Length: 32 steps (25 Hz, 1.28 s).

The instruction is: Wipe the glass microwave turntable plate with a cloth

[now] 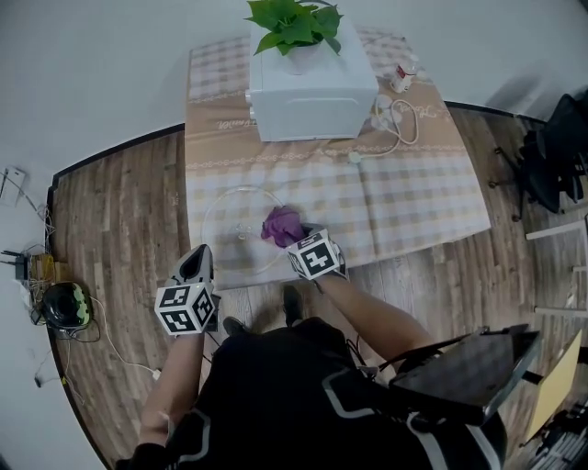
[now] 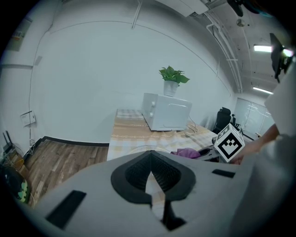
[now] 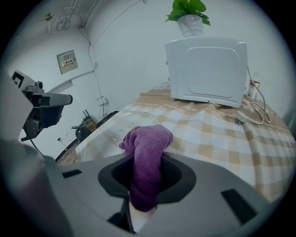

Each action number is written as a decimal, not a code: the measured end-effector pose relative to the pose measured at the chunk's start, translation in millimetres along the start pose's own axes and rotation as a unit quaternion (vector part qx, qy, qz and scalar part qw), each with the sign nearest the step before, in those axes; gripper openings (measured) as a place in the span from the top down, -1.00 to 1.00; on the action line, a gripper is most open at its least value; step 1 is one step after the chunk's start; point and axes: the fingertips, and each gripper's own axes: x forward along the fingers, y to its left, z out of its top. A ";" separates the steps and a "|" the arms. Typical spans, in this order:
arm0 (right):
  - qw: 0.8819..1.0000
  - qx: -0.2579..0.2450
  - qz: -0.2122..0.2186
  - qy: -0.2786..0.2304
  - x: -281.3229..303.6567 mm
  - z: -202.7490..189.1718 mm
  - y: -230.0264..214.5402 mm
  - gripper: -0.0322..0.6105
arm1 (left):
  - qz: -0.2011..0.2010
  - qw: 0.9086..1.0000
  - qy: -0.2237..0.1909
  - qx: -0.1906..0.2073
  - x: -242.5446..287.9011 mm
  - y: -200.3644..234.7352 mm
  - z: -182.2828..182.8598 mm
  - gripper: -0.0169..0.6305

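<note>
Floor (image 1: 119,211): wood boards all round the table you stand at.
Table (image 1: 423,202): covered with a tan and white checked cloth, right in front of you.
Microwave (image 1: 308,92): white, at the far middle of the table, with its door closed.
Glass turntable plate (image 1: 225,234): the clear disc lies flat on the checked cloth near the table's near-left corner, in front of the microwave and well apart from it.
Plant (image 1: 294,23): green leaves in a white pot, standing on top of the microwave.
Your right gripper (image 3: 145,185): its jaws are clamped on the purple cloth, which you hold down at the right side of the plate.
Your left gripper (image 2: 150,178): its jaw tips meet with nothing between them. It sits by the table's near edge, just beside the plate's near-left rim; you cannot tell from these views whether it touches the glass.
Purple cloth (image 1: 282,223): bunched into a wad that sticks out past your right jaws onto the plate.
White cable (image 1: 400,124): looped on the table, right of the microwave.
</note>
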 end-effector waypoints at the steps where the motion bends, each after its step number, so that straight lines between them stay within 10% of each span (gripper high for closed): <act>1: 1.000 0.003 -0.004 -0.001 -2.0 -0.9 -2.1 0.58 | -0.002 1.000 0.000 0.002 -1.7 -0.6 -0.6 0.94; 32: 0.995 -0.083 0.057 -0.005 44.9 36.1 213.2 0.58 | 0.013 0.999 -0.027 -0.025 -128.5 88.3 -52.0 0.94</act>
